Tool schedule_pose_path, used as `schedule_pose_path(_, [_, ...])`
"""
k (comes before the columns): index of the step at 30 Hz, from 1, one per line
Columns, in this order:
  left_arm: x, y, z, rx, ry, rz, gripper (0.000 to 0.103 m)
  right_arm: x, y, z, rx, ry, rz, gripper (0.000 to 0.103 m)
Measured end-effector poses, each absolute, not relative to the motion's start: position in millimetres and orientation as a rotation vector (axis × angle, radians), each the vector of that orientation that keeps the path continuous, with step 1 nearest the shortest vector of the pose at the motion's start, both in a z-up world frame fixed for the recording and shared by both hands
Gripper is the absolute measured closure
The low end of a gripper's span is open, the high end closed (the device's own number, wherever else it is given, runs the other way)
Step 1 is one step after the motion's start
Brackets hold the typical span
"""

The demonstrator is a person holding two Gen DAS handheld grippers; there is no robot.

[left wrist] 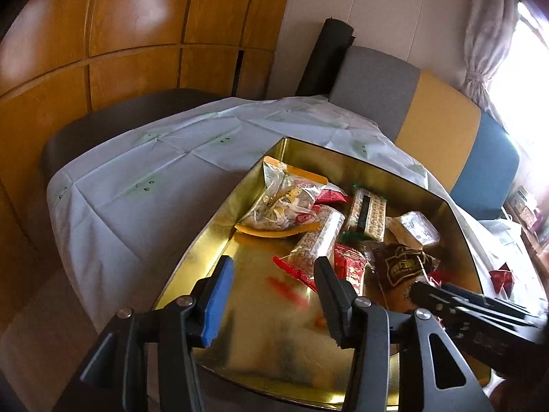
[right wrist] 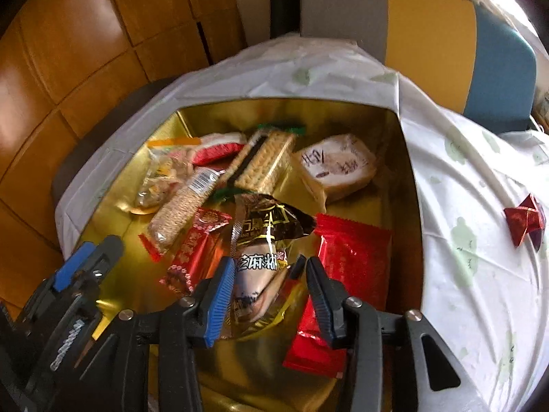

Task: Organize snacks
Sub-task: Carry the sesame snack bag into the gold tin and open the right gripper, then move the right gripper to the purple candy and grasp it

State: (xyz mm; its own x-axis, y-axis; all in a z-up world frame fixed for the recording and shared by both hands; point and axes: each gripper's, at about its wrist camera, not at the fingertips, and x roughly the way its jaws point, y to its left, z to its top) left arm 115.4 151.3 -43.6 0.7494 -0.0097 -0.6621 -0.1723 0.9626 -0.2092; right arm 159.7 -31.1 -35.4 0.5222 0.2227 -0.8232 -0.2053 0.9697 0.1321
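Note:
An open gold tin (left wrist: 219, 219) stands on the table with several wrapped snacks in it. At its far side lie a clear bag of sweets (left wrist: 284, 202), a cracker pack (left wrist: 365, 213) and a wrapped cake (right wrist: 336, 164). My left gripper (left wrist: 274, 267) is open over the tin's bare near-left floor, with nothing between its fingers. My right gripper (right wrist: 269, 267) stands open around a brown and gold packet (right wrist: 264, 233) that lies in the tin; the pads do not press on it. A red packet (right wrist: 353, 250) lies just right of it, and a smaller red one (right wrist: 195, 243) just left.
A white cloth (right wrist: 463, 274) covers the table. A small red folded packet (right wrist: 525, 219) lies on it right of the tin. Behind the table stands a grey, yellow and blue seat back (left wrist: 442, 113). A wooden wardrobe (left wrist: 137, 34) and a dark chair (left wrist: 103, 120) are at the left.

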Motion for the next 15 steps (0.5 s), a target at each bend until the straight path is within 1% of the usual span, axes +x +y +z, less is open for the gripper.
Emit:
schedule_pose_path(5, [112,146,-41,-0.264,0.71,0.075,0.051,139,-46,-14,0.027,0.886,0.276,0.059])
schedule_pose_path(6, [112,145,-40,-0.264,0.711,0.071,0.047,134,-51,-9,0.034,0.856,0.271,0.059])
schedule_pose_path(9, [108,138,-37,-0.274,0.712,0.045,0.045,122,-77,5,0.071,0.788,0.237,0.059])
schedule_pose_path(13, [103,120,-32,-0.252,0.72,-0.004,0.041,121,-113,5,0.112,0.775,0.171,0.058])
schedule_pose_path(15, [99,108,-28,-0.233,0.719,-0.036,0.034,120,-138,-2,0.148,0.794,0.129,0.058])
